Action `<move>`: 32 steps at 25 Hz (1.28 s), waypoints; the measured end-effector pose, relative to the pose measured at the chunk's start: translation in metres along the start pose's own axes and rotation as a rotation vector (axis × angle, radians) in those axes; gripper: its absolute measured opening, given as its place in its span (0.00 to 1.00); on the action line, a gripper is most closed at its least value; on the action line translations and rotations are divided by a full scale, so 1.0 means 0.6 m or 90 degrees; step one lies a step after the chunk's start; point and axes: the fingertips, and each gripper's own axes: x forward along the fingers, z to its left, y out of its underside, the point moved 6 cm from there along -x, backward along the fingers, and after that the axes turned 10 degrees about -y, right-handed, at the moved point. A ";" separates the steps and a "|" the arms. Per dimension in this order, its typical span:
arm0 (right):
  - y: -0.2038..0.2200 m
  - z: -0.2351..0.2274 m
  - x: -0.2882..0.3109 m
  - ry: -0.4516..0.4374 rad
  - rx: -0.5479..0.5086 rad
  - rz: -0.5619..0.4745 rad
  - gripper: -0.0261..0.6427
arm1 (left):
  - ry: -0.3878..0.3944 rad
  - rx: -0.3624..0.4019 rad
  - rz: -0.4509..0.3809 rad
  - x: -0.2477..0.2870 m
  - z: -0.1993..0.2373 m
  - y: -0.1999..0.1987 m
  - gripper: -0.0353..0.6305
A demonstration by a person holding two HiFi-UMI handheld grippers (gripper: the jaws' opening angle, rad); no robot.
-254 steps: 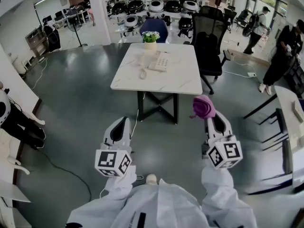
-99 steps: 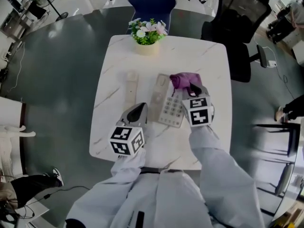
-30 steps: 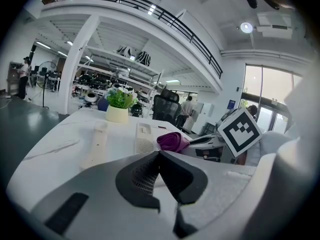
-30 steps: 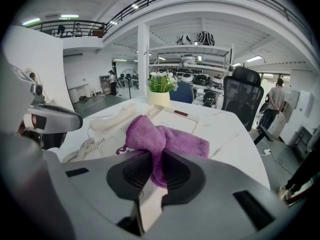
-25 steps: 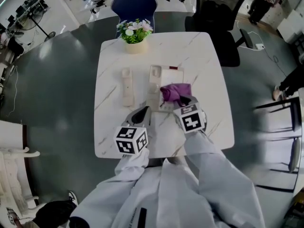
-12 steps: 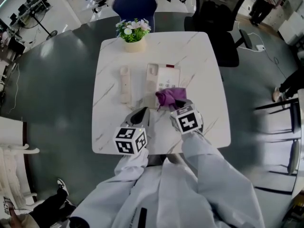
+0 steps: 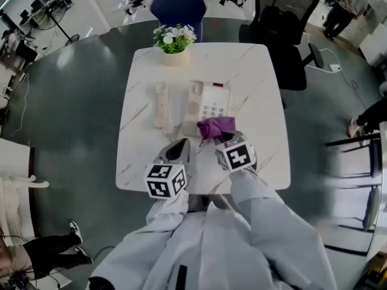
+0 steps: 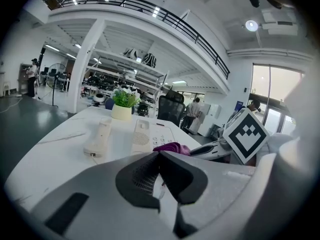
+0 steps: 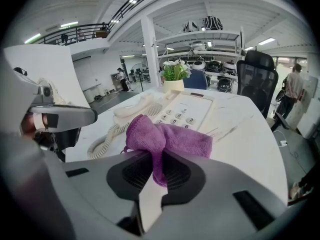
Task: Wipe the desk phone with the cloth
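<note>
A cream desk phone [image 7: 207, 106] lies on the white marble table [image 7: 254, 77], its handset [image 7: 160, 104] off the cradle to its left, joined by a coiled cord [image 9: 107, 136]. My right gripper [image 7: 225, 139] is shut on a purple cloth [image 7: 214, 127], which rests at the phone's near edge; the right gripper view shows the purple cloth [image 9: 167, 139] bunched just short of the keypad [image 9: 177, 115]. My left gripper [image 7: 175, 150] hovers shut and empty over the table, near the phone's front left corner. The left gripper view has the phone [image 8: 147, 136] and handset [image 8: 98, 139] ahead.
A potted plant [image 7: 173, 44] stands at the table's far edge. A blue chair [image 7: 178, 5] and a black office chair [image 7: 284, 35] stand behind the table. A person [image 7: 369, 116] is at the right edge, another person's legs [image 7: 48, 252] at the lower left.
The right gripper has drawn the cloth back toward me along the phone, from mid-keypad to its near edge. The left gripper has stayed put.
</note>
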 end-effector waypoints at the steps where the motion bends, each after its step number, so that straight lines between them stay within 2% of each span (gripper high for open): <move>1: -0.004 0.001 -0.003 -0.002 -0.007 -0.006 0.10 | -0.002 -0.002 -0.001 -0.002 -0.001 0.000 0.05; 20: 0.023 0.011 -0.012 -0.082 0.036 0.028 0.10 | -0.047 -0.022 -0.026 -0.021 -0.005 -0.007 0.05; 32: -0.006 0.022 -0.077 -0.155 0.089 -0.078 0.10 | -0.081 -0.019 -0.082 -0.046 -0.006 -0.048 0.05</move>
